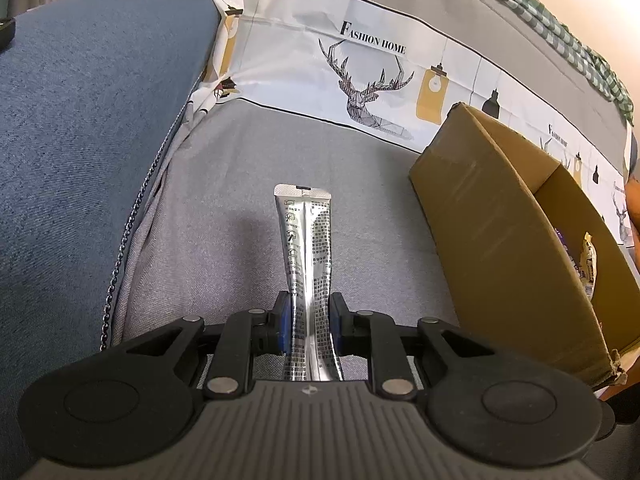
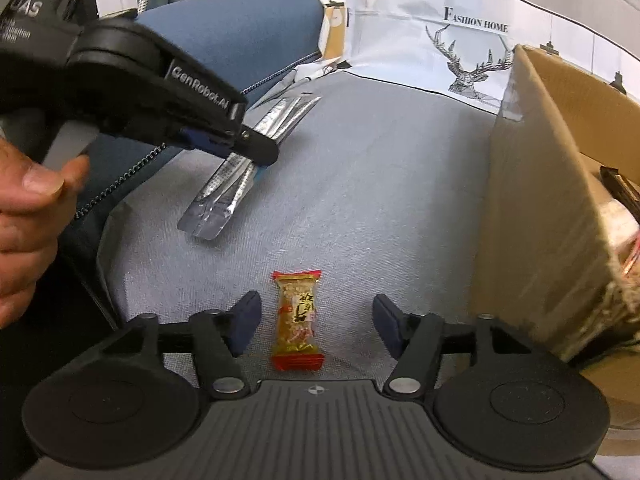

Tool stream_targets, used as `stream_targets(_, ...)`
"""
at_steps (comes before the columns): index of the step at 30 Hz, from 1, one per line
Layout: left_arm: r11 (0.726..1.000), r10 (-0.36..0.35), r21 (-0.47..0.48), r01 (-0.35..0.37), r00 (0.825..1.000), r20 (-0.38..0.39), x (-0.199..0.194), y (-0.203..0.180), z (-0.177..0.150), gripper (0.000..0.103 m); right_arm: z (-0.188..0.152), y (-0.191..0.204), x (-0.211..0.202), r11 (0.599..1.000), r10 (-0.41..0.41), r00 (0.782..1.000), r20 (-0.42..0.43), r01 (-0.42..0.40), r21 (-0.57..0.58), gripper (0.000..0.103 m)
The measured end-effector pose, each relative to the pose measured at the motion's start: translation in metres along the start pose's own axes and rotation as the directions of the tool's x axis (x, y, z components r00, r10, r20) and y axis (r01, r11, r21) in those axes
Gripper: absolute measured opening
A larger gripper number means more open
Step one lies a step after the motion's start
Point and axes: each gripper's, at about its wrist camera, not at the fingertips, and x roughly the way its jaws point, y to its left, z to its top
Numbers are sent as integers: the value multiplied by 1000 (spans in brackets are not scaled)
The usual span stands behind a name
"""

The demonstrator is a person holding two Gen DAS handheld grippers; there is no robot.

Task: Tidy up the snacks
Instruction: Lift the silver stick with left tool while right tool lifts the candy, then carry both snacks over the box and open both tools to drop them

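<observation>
Roughly midway, judging by the box: the cardboard box on the right already has a few wrapped snacks inside (contents partly hidden, can't count them). Two items are left outside it. The left gripper is clamped narrow on a silver foil sachet, lifted clear of the grey cover; it hangs tilted in the right wrist view. The right gripper has its jaws wide apart, pads not touching anything, with a red-and-gold candy lying flat on the cover between them. So the sachet needs carrying to the box, and the candy needs a grip first.

Around: blue cushion at left, a deer-print cloth behind, a person's hand on the left gripper's handle. Likely obstacle is the box's near wall, standing tall between both snacks and the opening, so each has to go up and over.
</observation>
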Motion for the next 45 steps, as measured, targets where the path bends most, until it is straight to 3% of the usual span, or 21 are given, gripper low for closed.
stream_targets(4, 1000, 3, -8, -3, 1000, -6, 3, 2, 2, 22, 4, 4, 3, 1000, 12, 1000, 16, -12, -14, 64)
stream_targets(6, 1000, 5, -11, -5, 1000, -8, 5, 2, 3, 22, 3, 7, 9, 999, 16, 1000, -14, -16, -34, 36)
stream_targets(8, 1000, 7, -13, -7, 1000, -9, 6, 2, 3, 22, 1, 11, 11, 997, -9, 1000, -17, 7, -75, 20)
stream_targets(12, 1000, 11, -10, -11, 1000, -8, 7, 2, 4, 22, 1, 18, 8, 991, -16, 1000, 2, 16, -129, 18)
stream_targets(16, 1000, 14, -2, -14, 1000, 15, 2, 1, 3, 22, 12, 5, -8, 999, -43, 995, 90, 45, -30, 17)
stream_targets(19, 1000, 17, 5, -17, 999, 30, -2, 1, 2, 21, 22, -5, -28, 999, -31, 983, 178, 24, 37, 17)
stream_targets(24, 1000, 9, 27, -11, 997, 82, -12, -4, -1, 21, 30, -6, -53, 999, 6, 961, 278, -20, 49, 17)
stream_targets(31, 999, 8, 41, -14, 989, 145, -33, -19, 2, 21, 34, -15, -75, 997, 40, 935, 352, -63, 53, 17)
stream_targets(45, 989, -67, 142, 34, 969, 236, -62, -108, 10, 21, 45, -66, -112, 980, -8, 888, 459, -84, 179, 17)
